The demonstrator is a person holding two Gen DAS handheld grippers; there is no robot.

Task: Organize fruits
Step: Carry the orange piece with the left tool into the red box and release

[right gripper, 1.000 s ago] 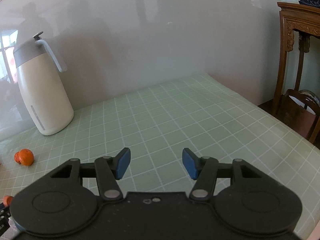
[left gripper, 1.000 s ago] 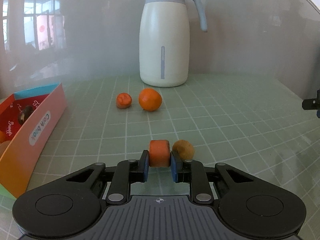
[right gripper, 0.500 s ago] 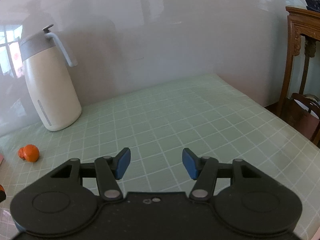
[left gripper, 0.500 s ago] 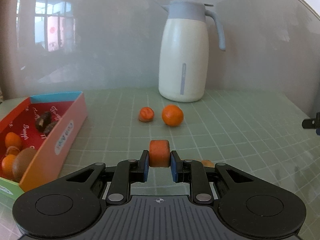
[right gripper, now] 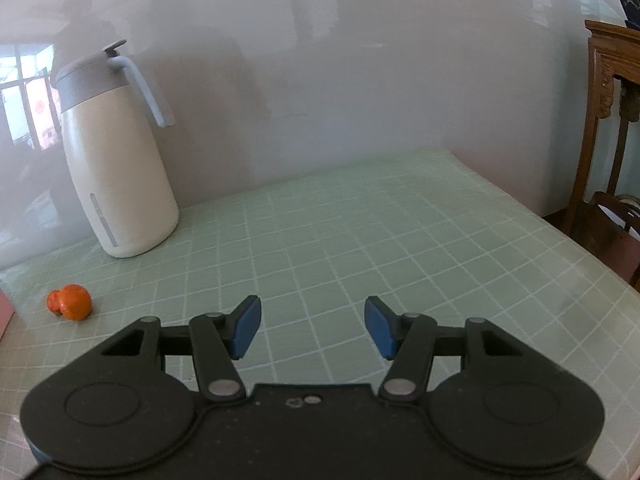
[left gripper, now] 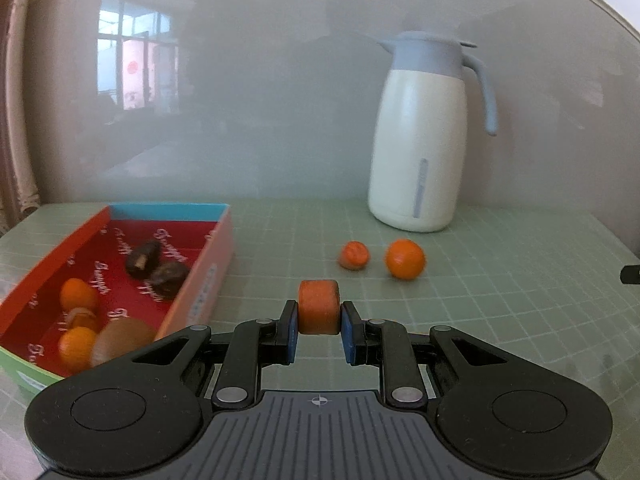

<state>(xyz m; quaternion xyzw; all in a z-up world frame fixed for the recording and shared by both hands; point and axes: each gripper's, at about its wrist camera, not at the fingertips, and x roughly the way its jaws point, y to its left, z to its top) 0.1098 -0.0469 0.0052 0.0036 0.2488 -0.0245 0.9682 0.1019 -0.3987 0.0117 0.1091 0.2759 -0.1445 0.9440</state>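
Left wrist view: left gripper (left gripper: 319,327) jaws are clenching a squat orange fruit (left gripper: 319,306) at centre frame; right gripper (right gripper: 312,327) jaws are gaping empty.

place: home dining room | evidence: thermos jug (left gripper: 420,152), grid tablecloth (right gripper: 360,232), carved wooden furniture (right gripper: 608,92)

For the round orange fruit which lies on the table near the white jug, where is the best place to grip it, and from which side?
Grip the round orange fruit across its widest middle, coming from the front and above. It is smooth and ball-shaped, so lower or higher pads would likely slip. Keep one finger out of the narrow gap toward the smaller orange piece beside it.
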